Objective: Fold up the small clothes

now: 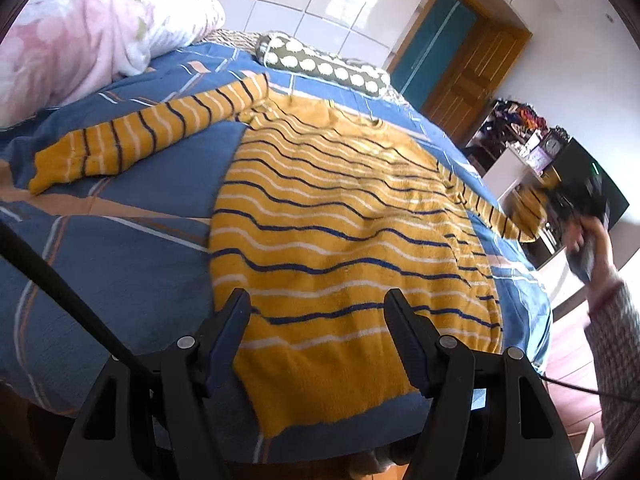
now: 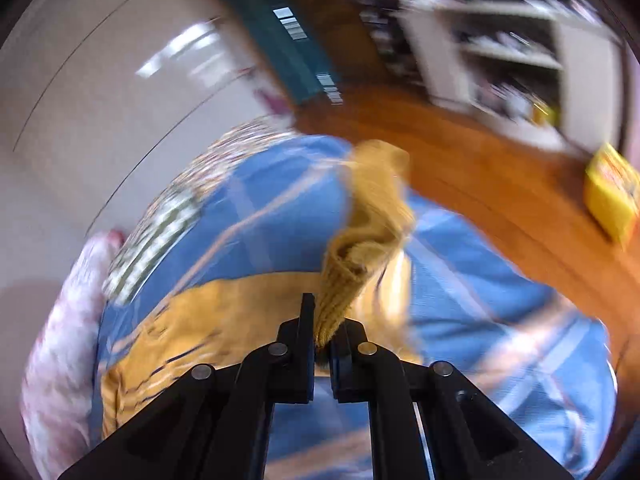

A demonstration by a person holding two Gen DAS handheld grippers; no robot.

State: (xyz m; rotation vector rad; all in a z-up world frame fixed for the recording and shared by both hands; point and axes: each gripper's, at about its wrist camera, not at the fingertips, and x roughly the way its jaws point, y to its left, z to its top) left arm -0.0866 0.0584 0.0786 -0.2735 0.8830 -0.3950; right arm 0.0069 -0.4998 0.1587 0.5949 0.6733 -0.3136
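A mustard-yellow sweater (image 1: 340, 224) with navy and white stripes lies flat on the blue bed cover (image 1: 120, 264). Its left sleeve (image 1: 148, 136) stretches out to the left. My left gripper (image 1: 318, 312) is open and empty, hovering over the sweater's hem. My right gripper (image 2: 326, 320) is shut on the cuff of the right sleeve (image 2: 360, 248) and holds it lifted above the bed. In the left wrist view that sleeve (image 1: 516, 216) hangs raised at the bed's right edge under the right gripper (image 1: 576, 200). The right wrist view is blurred.
A pink floral quilt (image 1: 72, 36) lies at the bed's far left. A green spotted pillow (image 1: 320, 64) lies at the far end. A wooden door (image 1: 464, 76), shelves (image 1: 516, 140) and a wooden floor (image 2: 480, 168) with a yellow box (image 2: 612, 196) lie to the right.
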